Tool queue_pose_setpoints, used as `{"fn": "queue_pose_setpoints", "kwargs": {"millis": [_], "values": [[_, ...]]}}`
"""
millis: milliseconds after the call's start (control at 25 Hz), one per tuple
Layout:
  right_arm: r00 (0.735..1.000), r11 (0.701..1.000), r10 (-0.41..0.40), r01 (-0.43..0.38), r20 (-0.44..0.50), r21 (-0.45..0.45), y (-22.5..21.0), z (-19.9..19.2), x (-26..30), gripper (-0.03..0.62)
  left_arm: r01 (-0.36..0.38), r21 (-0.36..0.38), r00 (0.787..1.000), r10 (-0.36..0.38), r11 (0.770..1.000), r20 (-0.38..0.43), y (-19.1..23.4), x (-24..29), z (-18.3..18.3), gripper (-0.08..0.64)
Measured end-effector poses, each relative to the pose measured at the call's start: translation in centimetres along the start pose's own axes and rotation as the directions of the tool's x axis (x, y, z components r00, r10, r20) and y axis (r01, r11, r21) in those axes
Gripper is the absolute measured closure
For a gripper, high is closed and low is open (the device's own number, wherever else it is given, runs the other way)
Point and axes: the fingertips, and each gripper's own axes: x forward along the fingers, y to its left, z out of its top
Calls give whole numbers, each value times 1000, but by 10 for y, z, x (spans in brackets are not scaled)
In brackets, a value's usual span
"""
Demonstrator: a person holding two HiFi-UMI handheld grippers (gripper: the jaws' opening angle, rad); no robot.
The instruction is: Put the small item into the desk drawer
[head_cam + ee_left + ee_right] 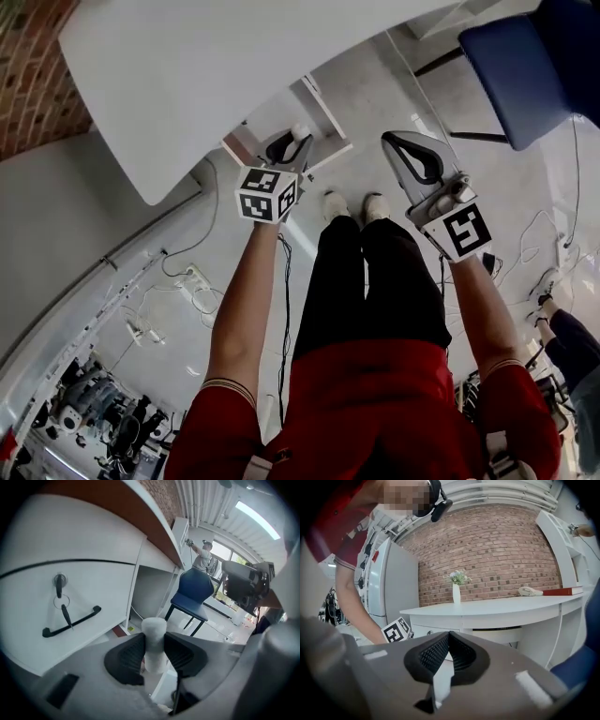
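Evidently the left tongs [153,654] are pinching the small item [154,630], a white stubby cylinder that is standing upright between the two black pads, with its top sticking out past the tips. The right tongs [448,637] are pressed together at the tips and are carrying nothing.

Ahead and to the left of the left tongs, the drawer [93,581] is showing a white front that looks shut, so I judge the step in hand to be bringing the item in while the drawer is waiting to be opened. Doing it well probably means holding the pinch on the item steady and gentle, since it looks soft and could squash or tip. The empty right tongs would be the ones to pull the black handle [70,620]. A key [59,585] is hanging in the lock just above the handle's left half, with a ring and a second key dangling across the bar, so the pull is better taken toward the handle's right end. Only once the drawer is standing open should the left tongs be carrying the item over it.

Beyond the right tongs, a white desk [487,607] is running in front of a brick wall [497,550], bearing a vase [456,592] with flowers. A blue chair [194,590] is standing past the left tongs, to the right of the drawer. Below both tongs, the grey floor [94,216] is trailing loose cables [187,281].
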Motion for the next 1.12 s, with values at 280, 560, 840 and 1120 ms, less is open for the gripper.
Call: {"fn": "queue_pose_setpoints", "kwargs": {"millis": [280,560,840,1120], "values": [[1000,999,17,-18,-24,-42,-3,-37,33,581,-26,-6,991,25,1000,-132,22,39,-36,426],[997,999,14,-17,-75,-47,-11,-83,67,581,-44,-27,967,36,999,-252,45,77,-75,426],[995,1000,5,-8,-99,-28,-20,-112,81,581,-48,-29,914,32,998,-404,67,111,-117,425],[995,999,1,-4,-102,-35,-30,-120,84,580,-89,-124,895,24,988,-445,83,132,-137,423]]}}
